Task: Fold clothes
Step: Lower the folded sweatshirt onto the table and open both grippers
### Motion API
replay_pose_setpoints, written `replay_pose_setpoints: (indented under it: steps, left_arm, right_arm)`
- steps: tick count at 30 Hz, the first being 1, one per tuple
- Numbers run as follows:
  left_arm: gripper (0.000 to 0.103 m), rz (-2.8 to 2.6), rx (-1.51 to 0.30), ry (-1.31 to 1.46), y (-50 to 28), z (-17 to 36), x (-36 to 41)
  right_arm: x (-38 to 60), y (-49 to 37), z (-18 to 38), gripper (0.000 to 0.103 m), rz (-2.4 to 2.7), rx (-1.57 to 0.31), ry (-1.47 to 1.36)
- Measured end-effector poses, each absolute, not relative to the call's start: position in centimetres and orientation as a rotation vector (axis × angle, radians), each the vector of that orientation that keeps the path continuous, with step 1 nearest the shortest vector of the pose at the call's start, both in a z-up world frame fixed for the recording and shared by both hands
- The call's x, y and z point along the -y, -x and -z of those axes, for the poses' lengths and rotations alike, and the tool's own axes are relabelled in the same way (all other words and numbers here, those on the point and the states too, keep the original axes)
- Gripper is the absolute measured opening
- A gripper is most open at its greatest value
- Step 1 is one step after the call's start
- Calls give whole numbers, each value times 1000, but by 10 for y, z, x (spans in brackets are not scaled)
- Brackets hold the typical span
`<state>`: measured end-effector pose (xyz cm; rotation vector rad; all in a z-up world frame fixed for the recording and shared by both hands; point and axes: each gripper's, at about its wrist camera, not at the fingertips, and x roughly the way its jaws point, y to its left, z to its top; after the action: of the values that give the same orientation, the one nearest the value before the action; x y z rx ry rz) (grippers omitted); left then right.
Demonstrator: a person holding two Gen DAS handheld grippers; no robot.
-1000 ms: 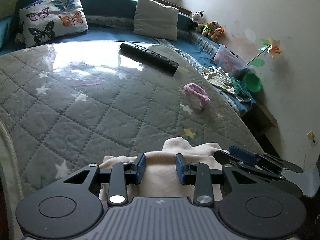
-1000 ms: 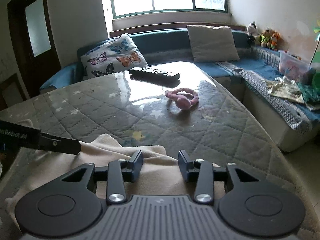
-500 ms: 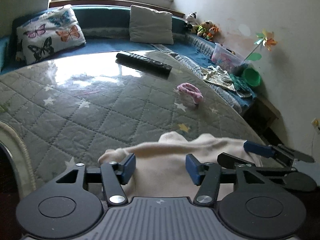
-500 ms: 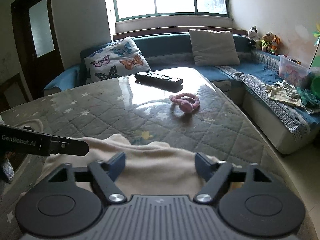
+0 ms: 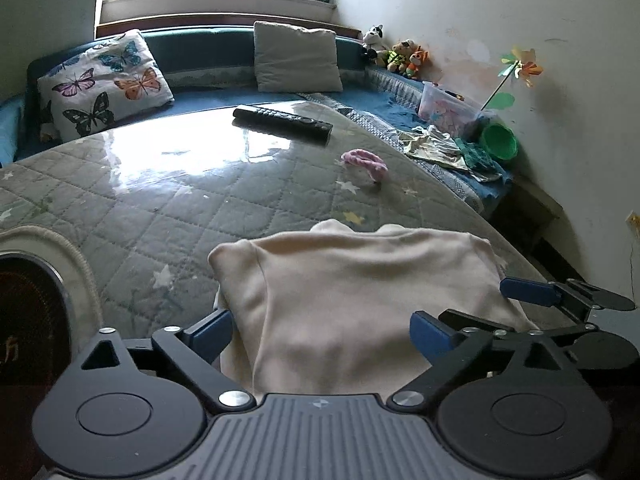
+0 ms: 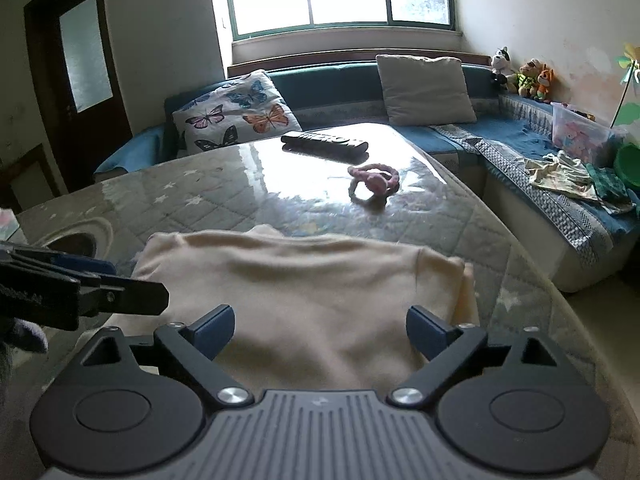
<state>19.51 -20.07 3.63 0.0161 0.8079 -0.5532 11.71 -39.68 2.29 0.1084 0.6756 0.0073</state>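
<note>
A cream garment (image 5: pixel 352 292) lies folded on the near part of the quilted table (image 5: pixel 168 200), its sleeve seams showing at both sides. My left gripper (image 5: pixel 322 334) hangs above its near edge, wide open, holding nothing. In the right wrist view the same cream garment (image 6: pixel 304 288) spreads under my right gripper (image 6: pixel 320 330), also wide open and empty. The right gripper's blue pads (image 5: pixel 524 292) show at the right of the left wrist view, over the garment's right edge. Part of the left gripper's black finger (image 6: pixel 120 302) crosses the left of the right wrist view.
A black remote (image 5: pixel 282 122) and a pink hair band (image 5: pixel 364 160) lie farther back on the table. A round inset (image 5: pixel 32 280) sits at the table's left. A blue sofa (image 6: pixel 520 148) with cushions, loose clothes (image 5: pixel 444 148) and a green bowl (image 5: pixel 498 142) wraps behind and right.
Both grippers opened from a narrow gap to wide and let go of the cream garment. They lifted and pulled back, so the garment now lies flat and spread on the table.
</note>
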Motion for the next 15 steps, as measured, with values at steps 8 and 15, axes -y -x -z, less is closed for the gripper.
replay_pose_setpoints:
  steps: [8,15]
  left_arm:
    - [103,551,-774,-30,-165,-39,188]
    - [103,563,-730,-49,-139,-40,176]
  right_arm:
    - [385,-90,-27,103,9,-661,-104]
    - [372,-70,-24,103,23,-682,-84]
